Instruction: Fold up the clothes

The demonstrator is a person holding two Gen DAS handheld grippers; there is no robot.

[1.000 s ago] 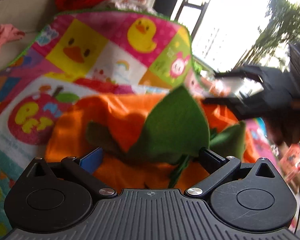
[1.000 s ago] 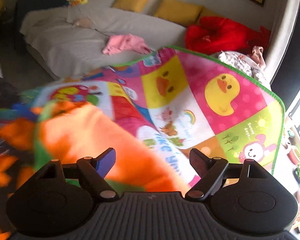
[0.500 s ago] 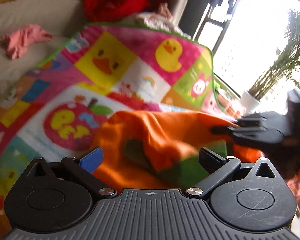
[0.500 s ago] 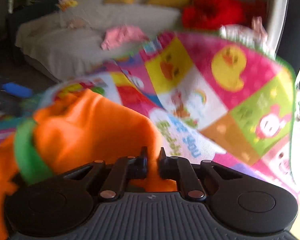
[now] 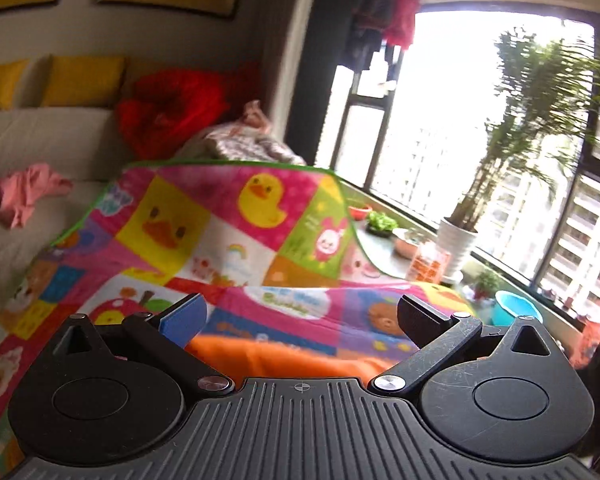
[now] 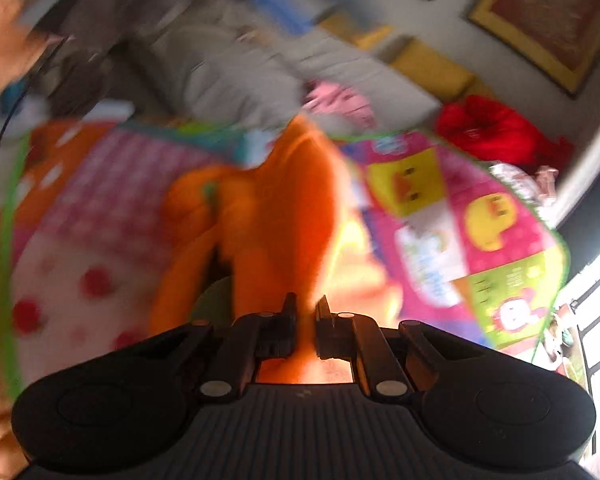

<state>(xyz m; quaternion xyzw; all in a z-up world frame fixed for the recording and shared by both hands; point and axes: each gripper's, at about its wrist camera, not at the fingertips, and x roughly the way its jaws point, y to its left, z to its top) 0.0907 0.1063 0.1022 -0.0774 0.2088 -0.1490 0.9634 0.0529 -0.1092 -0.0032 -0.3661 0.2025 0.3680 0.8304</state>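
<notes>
Orange garment (image 6: 284, 216); multicoloured cartoon-patchwork mat (image 5: 228, 232)

Patchwork play mat (image 5: 228, 236), orange garment (image 5: 284, 360) on it

The colourful play mat (image 5: 228, 240) has some letters on its squares, near the 6 o'clock side in the left wrist view, but they are too blurry to read. No other words show.

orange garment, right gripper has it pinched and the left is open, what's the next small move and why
Probably bring the open left gripper down onto the near edge of the orange garment and close. The right gripper is shut on one part only, so the cloth hangs bunched over the play mat; a second grip would let it spread.
</notes>
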